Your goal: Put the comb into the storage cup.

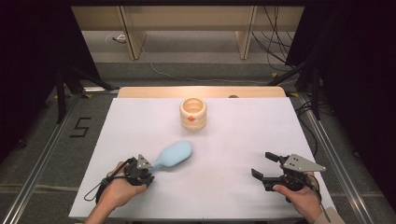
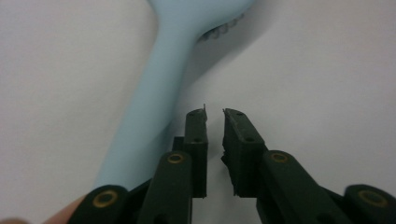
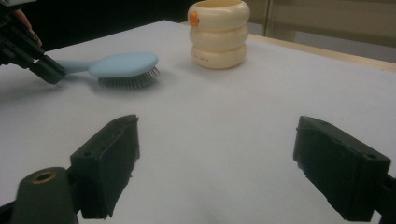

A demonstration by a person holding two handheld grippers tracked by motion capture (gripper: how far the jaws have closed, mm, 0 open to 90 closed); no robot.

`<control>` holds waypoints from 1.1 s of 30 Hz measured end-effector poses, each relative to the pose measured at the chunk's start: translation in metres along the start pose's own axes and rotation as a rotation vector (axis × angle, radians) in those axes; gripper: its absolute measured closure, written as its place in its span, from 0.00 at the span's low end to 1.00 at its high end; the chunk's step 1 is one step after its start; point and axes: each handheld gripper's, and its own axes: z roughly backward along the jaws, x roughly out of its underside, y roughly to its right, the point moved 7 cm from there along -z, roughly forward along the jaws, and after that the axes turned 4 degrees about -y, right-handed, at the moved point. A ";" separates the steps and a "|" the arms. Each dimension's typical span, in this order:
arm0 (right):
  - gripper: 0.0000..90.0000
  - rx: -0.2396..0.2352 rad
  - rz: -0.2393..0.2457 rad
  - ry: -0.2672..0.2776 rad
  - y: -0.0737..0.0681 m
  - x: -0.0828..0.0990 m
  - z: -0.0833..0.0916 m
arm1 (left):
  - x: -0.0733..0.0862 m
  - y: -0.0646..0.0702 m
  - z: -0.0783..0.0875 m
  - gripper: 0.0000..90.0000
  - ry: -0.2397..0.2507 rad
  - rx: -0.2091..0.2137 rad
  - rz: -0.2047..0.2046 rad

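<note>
A light blue hairbrush (image 1: 175,154) lies bristles down on the white table top, left of centre, with its handle (image 2: 159,88) pointing toward my left gripper (image 1: 150,176). In the left gripper view the jaws (image 2: 215,112) stand a narrow gap apart with nothing between them, just to the right of the handle. The brush (image 3: 123,65) and the left gripper's tip (image 3: 46,72) also appear at the far left of the right gripper view. My right gripper (image 1: 263,164) rests near the front right, wide open (image 3: 217,128) and empty.
A cream ringed cup (image 1: 193,114) with an orange mark stands at the back centre of the white table (image 1: 233,140); it is seen too in the right gripper view (image 3: 218,32). Metal rails, tripod legs and cables flank the table.
</note>
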 end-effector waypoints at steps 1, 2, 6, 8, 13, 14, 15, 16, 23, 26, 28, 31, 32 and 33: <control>0.17 -0.002 -0.001 0.001 0.000 0.000 0.000 | -0.001 0.001 0.002 0.83 0.010 0.008 -0.005; 0.17 -0.002 0.000 0.002 0.000 0.000 0.000 | -0.003 0.003 0.004 0.75 0.023 0.009 -0.015; 0.17 0.000 -0.001 0.001 0.000 0.000 0.000 | -0.010 0.002 0.011 0.55 0.063 -0.025 -0.054; 0.17 0.000 -0.006 -0.002 0.000 0.000 0.000 | -0.015 0.001 0.014 0.30 0.099 -0.037 -0.092; 0.17 0.003 -0.012 -0.002 0.001 0.000 -0.001 | -0.021 -0.009 0.016 0.17 0.090 -0.073 -0.127; 0.17 0.006 -0.014 0.000 0.002 0.000 -0.001 | -0.023 -0.013 0.016 0.17 0.089 -0.079 -0.132; 0.17 0.007 -0.017 0.002 0.002 0.000 -0.001 | -0.026 -0.015 0.014 0.16 0.092 -0.077 -0.134; 0.17 0.009 -0.019 0.001 0.002 0.000 -0.001 | -0.029 -0.017 0.012 0.12 0.100 -0.074 -0.142; 0.17 0.013 -0.021 -0.002 0.003 0.001 -0.001 | -0.035 -0.032 -0.007 0.00 0.001 -0.050 -0.194; 0.17 0.011 -0.021 0.000 0.003 0.001 -0.001 | -0.037 -0.037 -0.012 0.00 -0.033 -0.042 -0.200; 0.17 0.012 -0.020 -0.001 0.003 0.001 -0.001 | -0.038 -0.039 -0.016 0.00 -0.058 -0.034 -0.198; 0.17 0.011 -0.021 -0.001 0.003 0.001 -0.001 | -0.039 -0.040 -0.019 0.01 -0.095 -0.022 -0.200; 0.17 0.010 -0.021 0.000 0.003 0.001 -0.001 | -0.039 -0.041 -0.020 0.02 -0.105 -0.016 -0.195; 0.17 0.010 -0.021 -0.001 0.003 0.001 -0.001 | -0.039 -0.041 -0.021 0.02 -0.114 -0.014 -0.198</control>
